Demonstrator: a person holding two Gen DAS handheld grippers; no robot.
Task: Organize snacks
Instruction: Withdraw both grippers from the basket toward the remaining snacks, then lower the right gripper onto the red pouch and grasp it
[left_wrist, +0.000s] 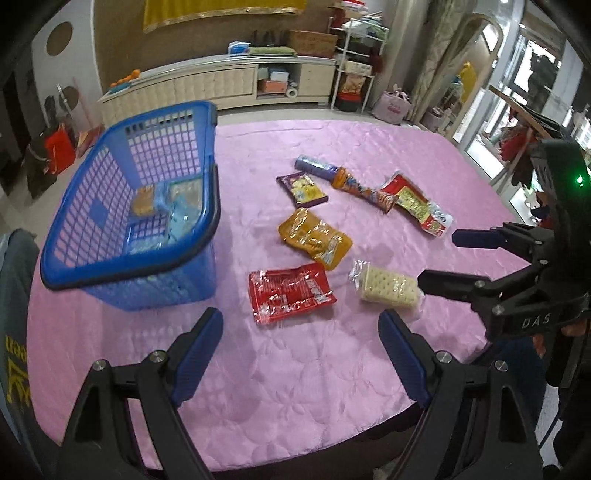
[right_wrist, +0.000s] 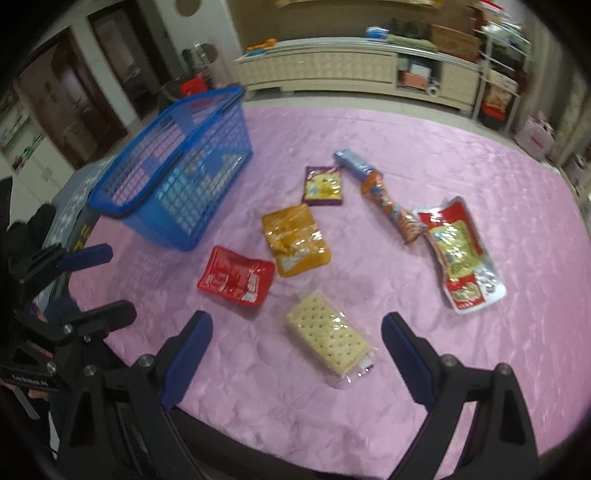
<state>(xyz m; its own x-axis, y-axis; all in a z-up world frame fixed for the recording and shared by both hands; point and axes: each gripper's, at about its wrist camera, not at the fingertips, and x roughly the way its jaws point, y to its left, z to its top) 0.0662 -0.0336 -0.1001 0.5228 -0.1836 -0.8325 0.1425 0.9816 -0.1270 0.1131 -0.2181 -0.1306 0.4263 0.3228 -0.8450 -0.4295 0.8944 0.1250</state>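
The left tongs (left_wrist: 301, 354) are spread apart and empty, held low over the near edge of the tabletop (left_wrist: 295, 398), which is covered in pink cloth. The right tongs (right_wrist: 297, 356) are likewise apart and empty, with the cracker pack (right_wrist: 328, 338) lying on the cloth in line with their gap; this alignment suggests the cracker pack is the next item to be taken.

The blue basket (left_wrist: 201, 236) stands at the left of the tabletop and already holds several packets, so it evidently serves as the collection point. Seven snacks remain loose on the cloth, to the right of the basket:
- red packet (left_wrist: 291, 291), just beside the cracker pack
- orange packet (left_wrist: 314, 236)
- purple packet (left_wrist: 303, 188)
- blue tube (left_wrist: 316, 168), touching the orange stick pack (left_wrist: 364, 190)
- red-and-silver pouch (left_wrist: 417, 205)

All lie flat and mostly apart, which leaves room for the fingers.
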